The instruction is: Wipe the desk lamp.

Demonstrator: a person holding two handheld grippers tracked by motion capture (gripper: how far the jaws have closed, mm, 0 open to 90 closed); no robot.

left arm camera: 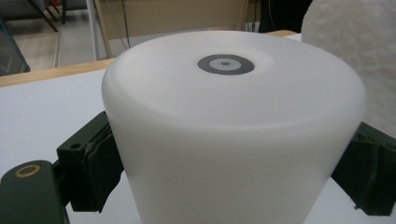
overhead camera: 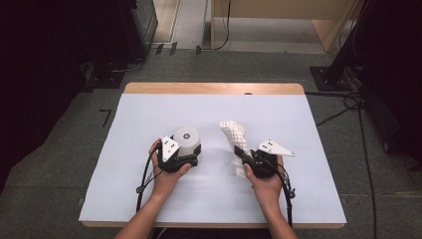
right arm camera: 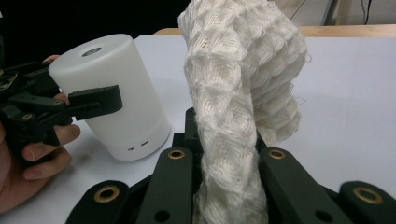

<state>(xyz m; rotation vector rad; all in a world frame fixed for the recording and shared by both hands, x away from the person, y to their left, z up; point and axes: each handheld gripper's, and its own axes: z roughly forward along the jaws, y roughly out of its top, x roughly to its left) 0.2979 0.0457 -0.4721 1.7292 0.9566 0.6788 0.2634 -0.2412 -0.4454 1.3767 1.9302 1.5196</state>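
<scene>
Right tongs [right arm camera: 224,186] pinch a white waffle-knit cloth [right arm camera: 243,84]; left tongs [overhead camera: 191,152] clasp an unlabelled white cylinder lamp [left arm camera: 233,130].

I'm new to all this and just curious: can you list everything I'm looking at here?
White round plastic lamp-like cylinder: one, white with a grey disc on top, standing left of centre on the sheet, between the left jaws.
White waffle-knit cloth: one, white, right of centre, pinched and held up.
Pale sheet: one, light grey, covering the table.
Wooden table: one, tan, its edge at the far side.
Left gripper: one, black, pads beside the cylinder.
Right gripper: one, black, clamped on the cloth.
</scene>
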